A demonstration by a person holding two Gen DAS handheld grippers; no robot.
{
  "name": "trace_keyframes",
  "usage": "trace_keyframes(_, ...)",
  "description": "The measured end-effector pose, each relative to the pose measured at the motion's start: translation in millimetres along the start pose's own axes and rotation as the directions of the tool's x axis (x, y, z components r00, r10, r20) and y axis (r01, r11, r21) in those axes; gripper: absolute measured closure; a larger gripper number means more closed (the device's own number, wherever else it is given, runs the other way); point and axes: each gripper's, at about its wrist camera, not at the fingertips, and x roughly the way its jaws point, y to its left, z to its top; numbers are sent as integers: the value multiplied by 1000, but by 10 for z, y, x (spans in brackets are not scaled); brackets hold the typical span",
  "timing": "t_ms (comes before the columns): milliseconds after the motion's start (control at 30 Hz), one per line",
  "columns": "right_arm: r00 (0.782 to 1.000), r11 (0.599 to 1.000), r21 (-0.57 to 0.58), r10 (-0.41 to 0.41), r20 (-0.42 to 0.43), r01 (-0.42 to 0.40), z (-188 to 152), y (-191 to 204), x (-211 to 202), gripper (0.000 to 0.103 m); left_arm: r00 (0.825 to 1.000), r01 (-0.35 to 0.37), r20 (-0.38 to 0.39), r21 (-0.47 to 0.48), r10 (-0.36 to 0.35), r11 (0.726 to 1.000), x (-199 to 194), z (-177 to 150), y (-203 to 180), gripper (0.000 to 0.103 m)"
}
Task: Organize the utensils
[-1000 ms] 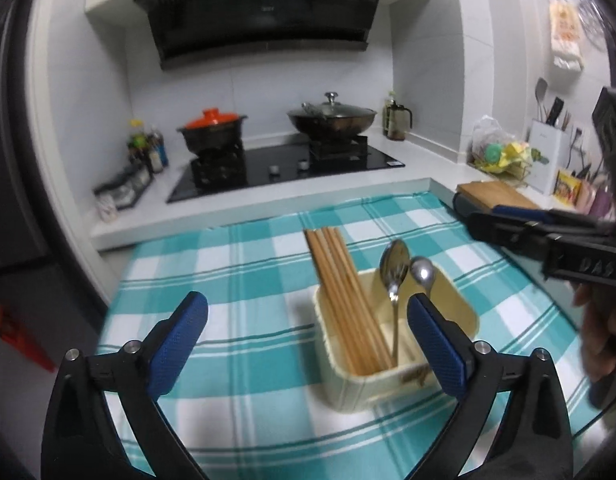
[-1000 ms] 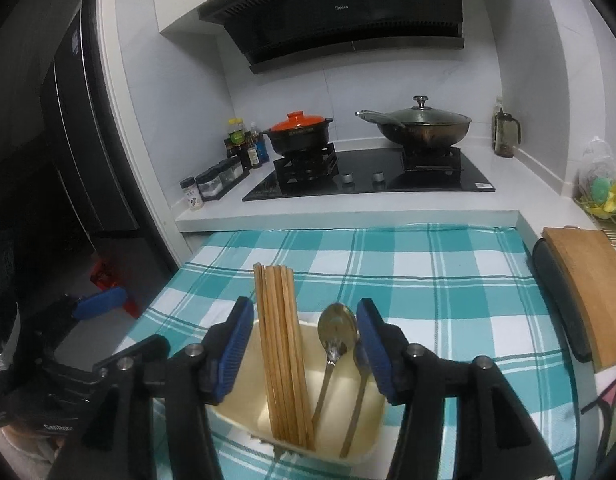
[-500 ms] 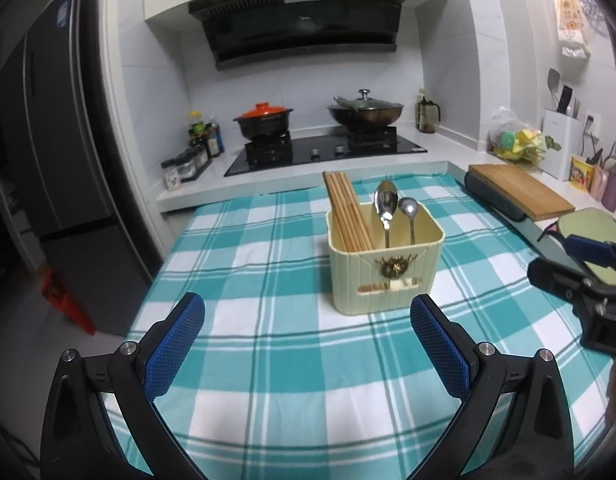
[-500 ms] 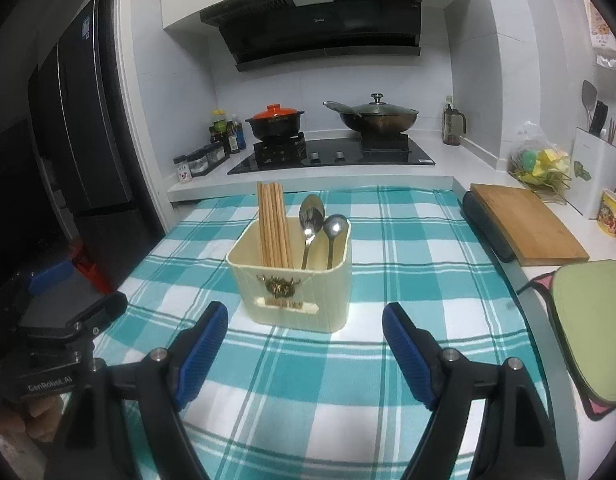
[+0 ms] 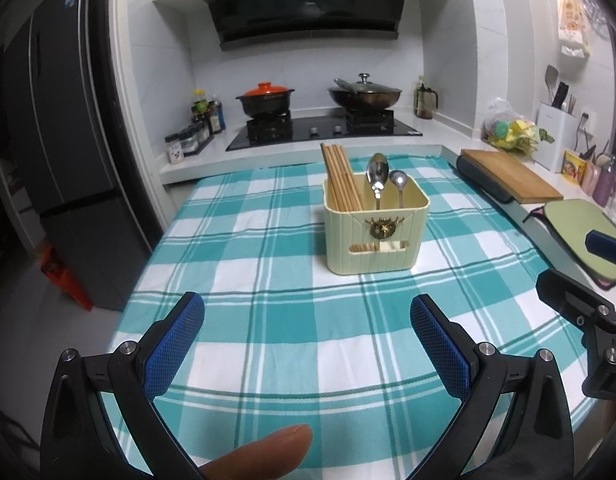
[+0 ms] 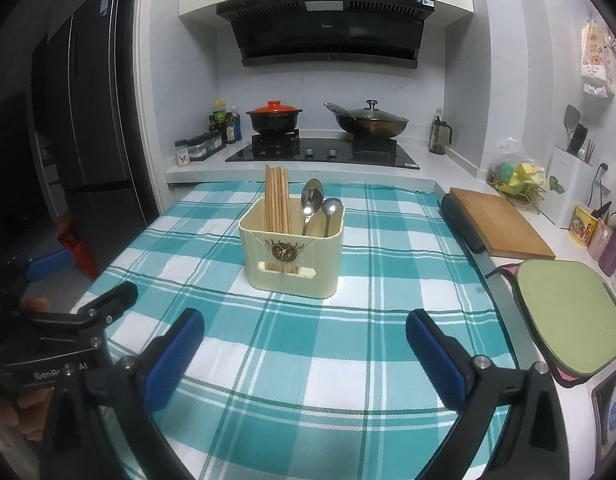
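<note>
A cream utensil holder (image 5: 373,236) stands on the teal checked tablecloth (image 5: 268,320), also in the right wrist view (image 6: 292,254). It holds a bundle of wooden chopsticks (image 5: 339,178) on its left side and two metal spoons (image 5: 383,180) on its right; they also show in the right wrist view as chopsticks (image 6: 278,198) and spoons (image 6: 319,206). My left gripper (image 5: 308,336) is open and empty, well back from the holder. My right gripper (image 6: 306,352) is open and empty too, also back from it.
A wooden cutting board (image 6: 499,220) and a green mat (image 6: 571,312) lie on the right counter. The stove behind carries an orange-lidded pot (image 6: 274,116) and a wok (image 6: 367,122). A dark fridge (image 5: 68,160) stands at the left. A fingertip (image 5: 264,452) shows at the bottom.
Both grippers have drawn back from the holder, and the right gripper's jaws have opened wide. The holder with chopsticks and spoons now stands farther off.
</note>
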Motion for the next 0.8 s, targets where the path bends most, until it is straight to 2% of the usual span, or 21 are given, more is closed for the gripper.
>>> trace_keyframes(233, 999, 999, -31, -24, 26, 24, 41, 140, -191, 0, 1000, 3, -9, -13, -3, 1000, -119, 17, 41, 0)
trace_keyframes(433, 1000, 1000, -21, 7, 18, -7, 44, 182, -246, 0, 1000, 9, -11, -25, -10, 1000, -124, 31, 56, 0)
trace_keyframes(800, 1000, 1000, -16, 6, 11, -5, 27, 224, -260, 0, 999, 5, -36, -3, -5, 1000, -62, 21, -6, 0)
